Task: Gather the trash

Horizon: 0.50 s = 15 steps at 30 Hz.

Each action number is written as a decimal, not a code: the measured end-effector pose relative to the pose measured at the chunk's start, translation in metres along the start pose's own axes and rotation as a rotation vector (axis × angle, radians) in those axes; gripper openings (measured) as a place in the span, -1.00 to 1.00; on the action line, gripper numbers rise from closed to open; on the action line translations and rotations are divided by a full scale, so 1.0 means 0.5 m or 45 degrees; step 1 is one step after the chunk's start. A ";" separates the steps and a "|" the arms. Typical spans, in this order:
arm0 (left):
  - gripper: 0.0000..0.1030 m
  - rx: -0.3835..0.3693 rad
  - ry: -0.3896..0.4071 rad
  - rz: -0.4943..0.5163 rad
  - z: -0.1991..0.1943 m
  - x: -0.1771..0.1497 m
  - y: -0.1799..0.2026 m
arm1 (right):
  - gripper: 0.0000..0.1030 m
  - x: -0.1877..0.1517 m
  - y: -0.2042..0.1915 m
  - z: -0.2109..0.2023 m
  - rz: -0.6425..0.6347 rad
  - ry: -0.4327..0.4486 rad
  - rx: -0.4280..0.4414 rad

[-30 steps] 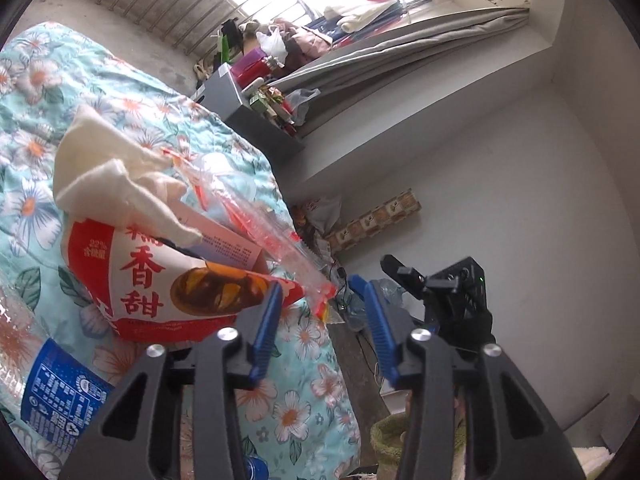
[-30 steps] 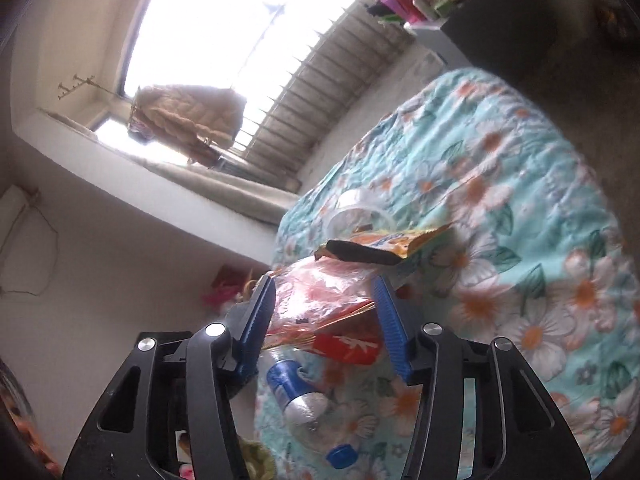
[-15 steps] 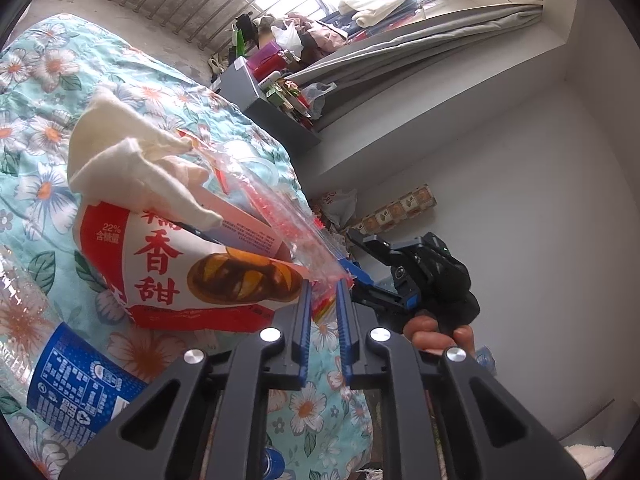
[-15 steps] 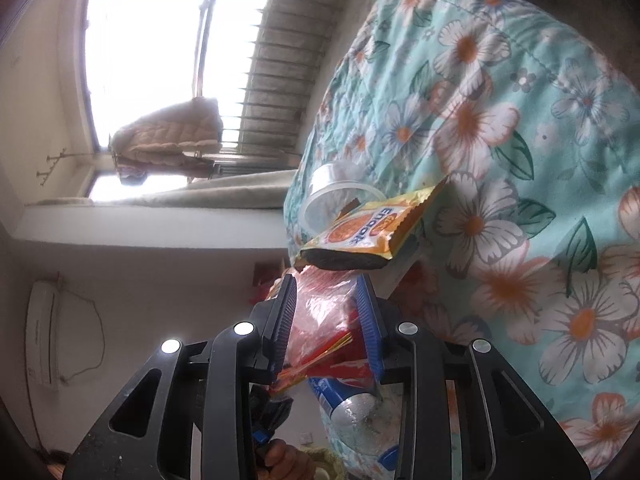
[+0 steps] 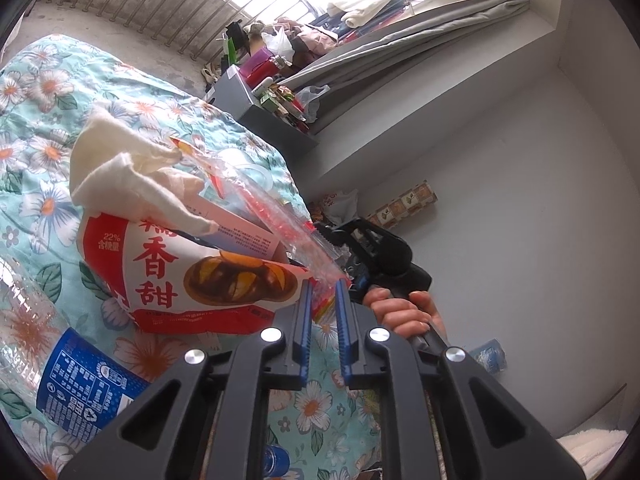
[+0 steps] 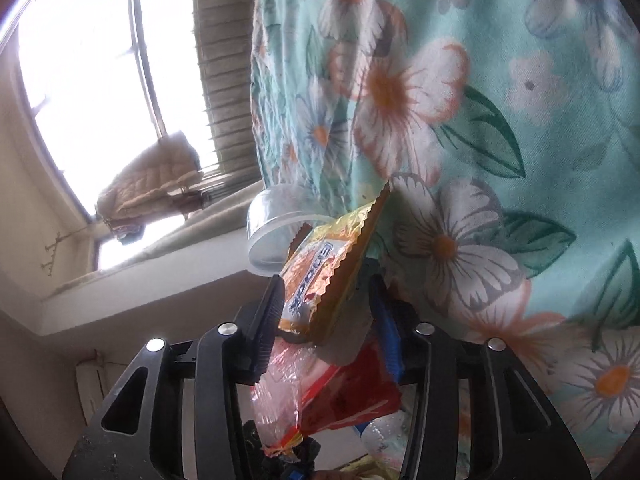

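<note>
Nearest the left wrist camera, the left tongs [image 5: 323,300] are seen almost pressed together, with the corner of a clear plastic bag [image 5: 276,216] printed in red pinched between the blue pads. Just beyond them, a red and white snack bag [image 5: 188,276] lies on the floral bedspread [image 5: 36,92], with crumpled white tissue [image 5: 132,176] resting on top of it and the clear bag draped across both. A plastic bottle [image 5: 60,368] with a blue label lies beside the snack bag at the lower left. Past the clear bag, the right tongs [image 5: 372,248] are seen gripped in a hand [image 5: 400,312]. Farther back, a cluttered grey shelf [image 5: 256,116] stands by a barred window. In the right wrist view, the right tongs [image 6: 324,304] are held spread apart, and an orange wrapper [image 6: 320,280] sits between the pads; whether it is touched by them cannot be told. A clear plastic cup [image 6: 272,236] lies just behind the wrapper on the bedspread [image 6: 500,80].
</note>
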State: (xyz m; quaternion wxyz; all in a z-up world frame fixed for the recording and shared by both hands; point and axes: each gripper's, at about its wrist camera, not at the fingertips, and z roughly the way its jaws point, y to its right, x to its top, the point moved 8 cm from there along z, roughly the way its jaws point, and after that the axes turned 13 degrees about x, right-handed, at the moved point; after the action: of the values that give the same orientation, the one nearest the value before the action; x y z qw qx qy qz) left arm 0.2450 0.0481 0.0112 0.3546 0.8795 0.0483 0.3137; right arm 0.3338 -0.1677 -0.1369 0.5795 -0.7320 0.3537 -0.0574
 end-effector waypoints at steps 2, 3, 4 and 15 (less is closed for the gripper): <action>-0.79 0.004 0.011 0.011 -0.003 0.000 0.002 | -0.56 -0.003 0.002 -0.003 0.030 0.002 0.033; -0.79 0.006 0.013 0.015 -0.004 0.000 0.003 | -0.67 -0.004 0.003 -0.007 0.039 0.006 0.050; -0.79 0.007 0.017 0.019 -0.005 0.000 0.005 | -0.76 -0.005 0.004 -0.011 0.042 0.007 0.061; -0.82 0.002 0.083 0.080 -0.038 -0.004 0.027 | -0.97 -0.025 -0.040 -0.057 -0.058 0.060 0.160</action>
State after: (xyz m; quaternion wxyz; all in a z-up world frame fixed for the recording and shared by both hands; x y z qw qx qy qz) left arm 0.2306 0.0486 0.0293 0.3421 0.8702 0.0323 0.3530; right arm 0.3196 -0.1819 -0.1057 0.6144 -0.7003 0.3464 -0.1099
